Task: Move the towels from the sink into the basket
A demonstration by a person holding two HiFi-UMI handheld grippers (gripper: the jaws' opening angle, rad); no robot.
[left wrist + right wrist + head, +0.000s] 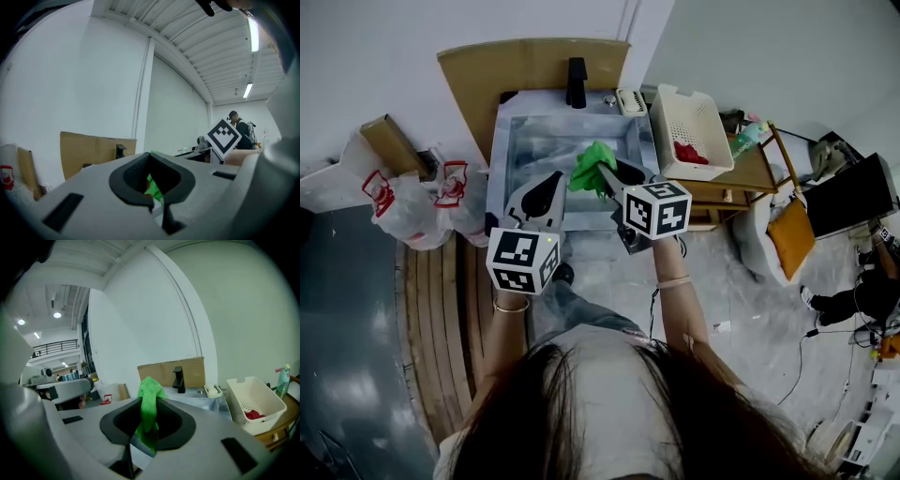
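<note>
White-walled corner, steel sink (525, 141) against a cardboard backboard, black faucet (577, 82) at the rear. White perforated basket (698, 117) sat just right of the sink on a wooden side table (759, 173), with a red towel (689, 152) already in it.

Right gripper (605, 173) had its fingers clamped on the green towel (150, 394), held clear above the basin. The cloth was bunched and ran top to bottom through the fingers: a tuft stood up above them and a short tail hung below, so its long axis was near vertical. No free end trailed into the sink that I could see.

Left gripper (553, 183) hovered just left of the towel, fingers together, nothing pinched as far as its own view showed. The green in its gap looked like the towel beyond it.

Key relation: the basket lay to the right of the right gripper's fingers and a little further back, open side up, long axis running away from the person. The right hand was clearly the nearer one. Judgement: next is a carry to the right over the near rim, and the hanging tail should need little extra clearance. Snagging the rim looked like the only risk.
</note>
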